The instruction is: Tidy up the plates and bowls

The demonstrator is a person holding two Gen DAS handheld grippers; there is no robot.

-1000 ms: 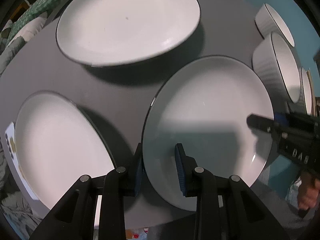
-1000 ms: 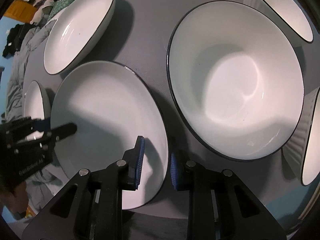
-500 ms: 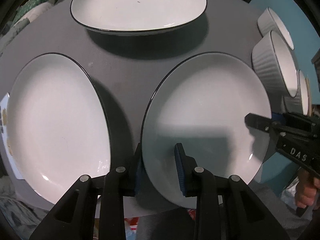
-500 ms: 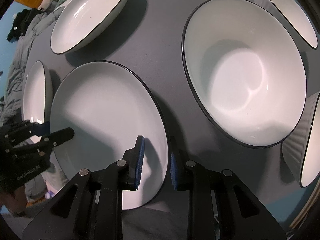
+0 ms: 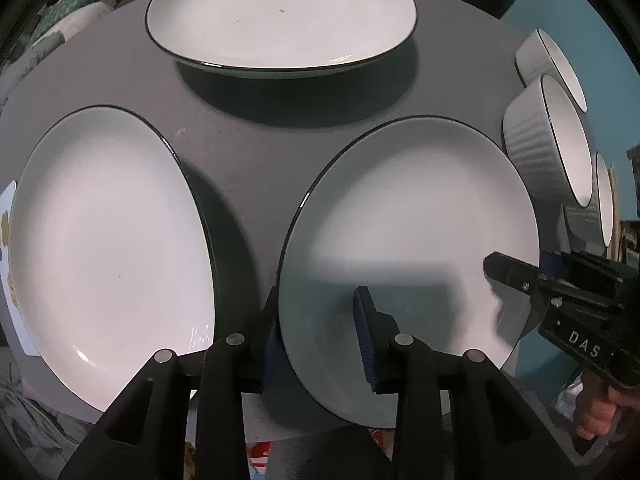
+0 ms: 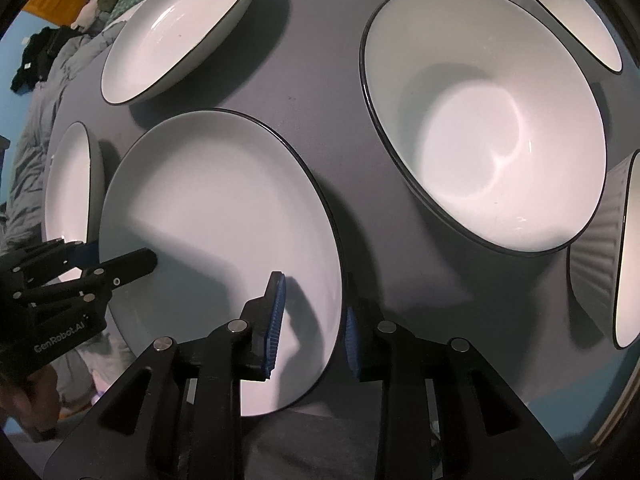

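Observation:
Both grippers hold one white, black-rimmed plate [image 5: 416, 216] by opposite rims, raised above the grey table [image 5: 248, 136]. My left gripper [image 5: 320, 336] is shut on its near-left rim. My right gripper [image 6: 314, 320] is shut on its right rim in the right wrist view, where the same plate [image 6: 216, 216] fills the middle. A second plate [image 5: 108, 240] lies left on the table and a third plate [image 5: 280, 12] lies at the back. A large smooth bowl [image 6: 480, 136] sits to the right.
Ribbed white bowls [image 5: 548, 148] stand along the table's right edge, with another ribbed bowl [image 6: 600, 264] at the right in the right wrist view. Bedding and clothes [image 6: 44, 64] lie beyond the table's left side. The table's front edge is just below the held plate.
The held plate has risen and drawn back toward the front edge with both grippers on it. The left and back plates now show more fully.

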